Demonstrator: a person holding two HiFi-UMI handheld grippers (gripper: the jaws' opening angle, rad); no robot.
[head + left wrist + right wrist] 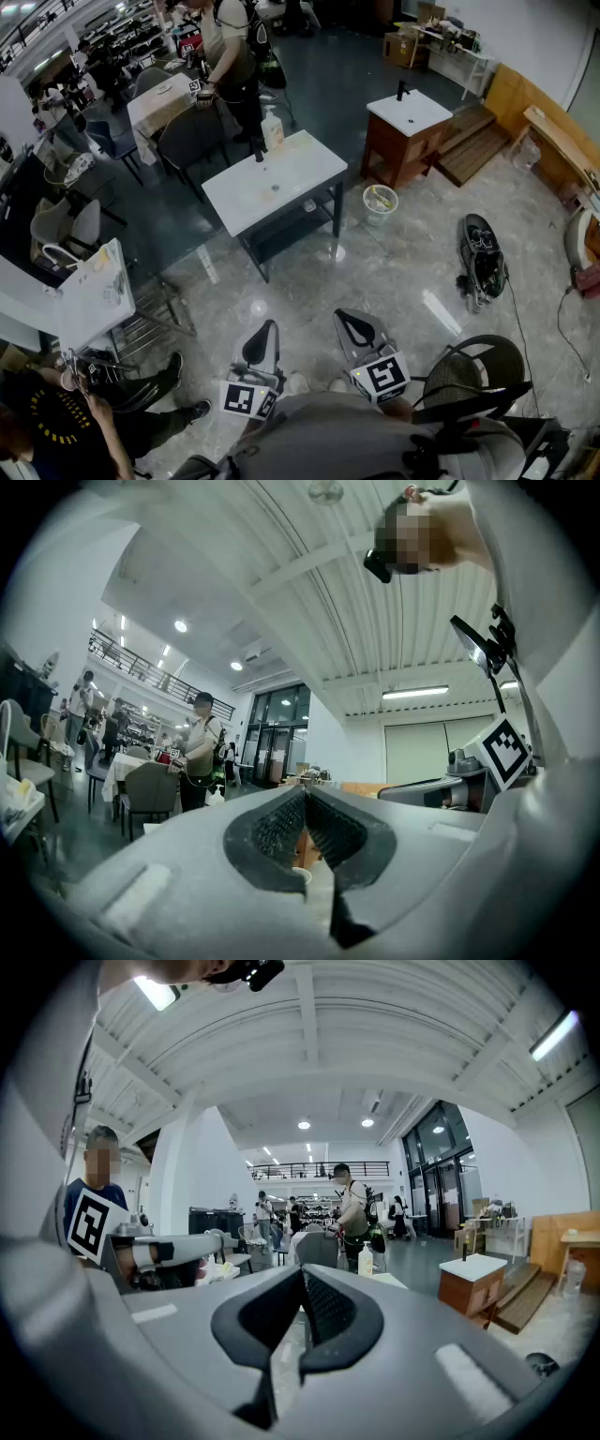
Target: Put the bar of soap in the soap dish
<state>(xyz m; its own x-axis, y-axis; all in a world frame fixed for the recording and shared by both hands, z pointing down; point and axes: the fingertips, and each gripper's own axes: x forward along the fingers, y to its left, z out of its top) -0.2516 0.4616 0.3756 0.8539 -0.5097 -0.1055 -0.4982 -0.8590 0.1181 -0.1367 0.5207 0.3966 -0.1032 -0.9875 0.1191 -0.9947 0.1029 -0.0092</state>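
Note:
A white table [309, 164] stands several steps ahead on the shiny floor, with a pump bottle [273, 129] at its far edge. Small pale spots lie on the tabletop, too small to tell as a soap bar or a dish. My left gripper [270, 325] and right gripper [343, 317] hang low and close to my body, side by side, far from the table. In the left gripper view the left gripper [303, 790] has its ribbed pads pressed together with nothing between them. The right gripper [302, 1272] is likewise shut and empty.
A person [230, 56] stands behind the table. Right of the table are a pale bucket [380, 202] and a wooden cabinet with a white top [406, 131]. A black bag [483, 258] lies on the floor at right, a chair [473, 375] is beside me, and a seated person [56, 422] is at lower left.

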